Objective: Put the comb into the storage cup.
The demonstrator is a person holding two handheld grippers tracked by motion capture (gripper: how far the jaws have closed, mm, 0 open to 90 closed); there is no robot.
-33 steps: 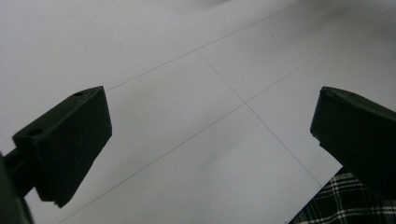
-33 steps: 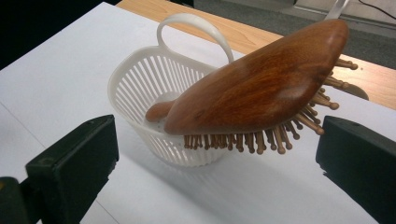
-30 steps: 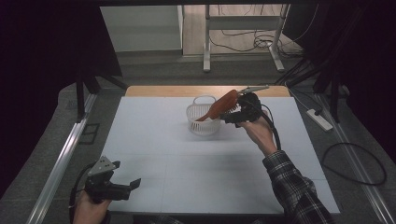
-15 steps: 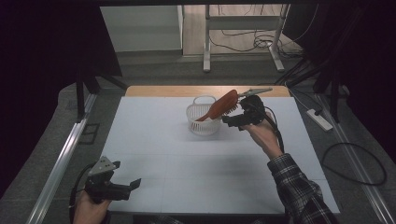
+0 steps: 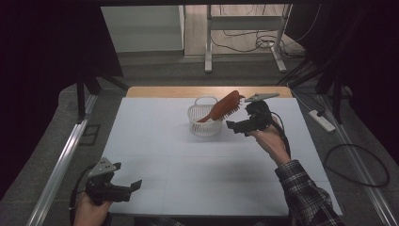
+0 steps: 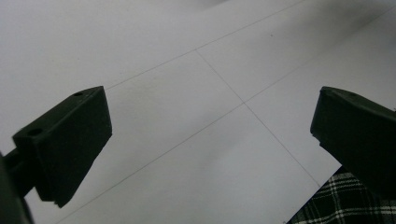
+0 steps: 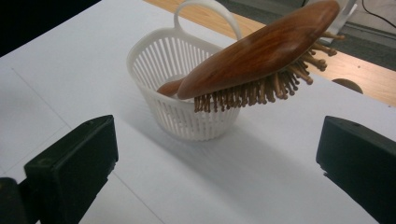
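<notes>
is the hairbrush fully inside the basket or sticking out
Sticking out. The hairbrush has its handle down in the white basket, while its bristled head leans over the rim.

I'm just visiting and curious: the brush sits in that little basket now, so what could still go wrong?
The brush leans handle-down in the basket, its head far over the rim, so it might tip the light basket or slide out. The open right gripper is close by; a careless pull back could knock either.

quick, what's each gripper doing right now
Left gripper: open, holding nothing, over the bare table.
Right gripper: open, holding nothing, beside the basket; the brush rests in the basket.
</notes>
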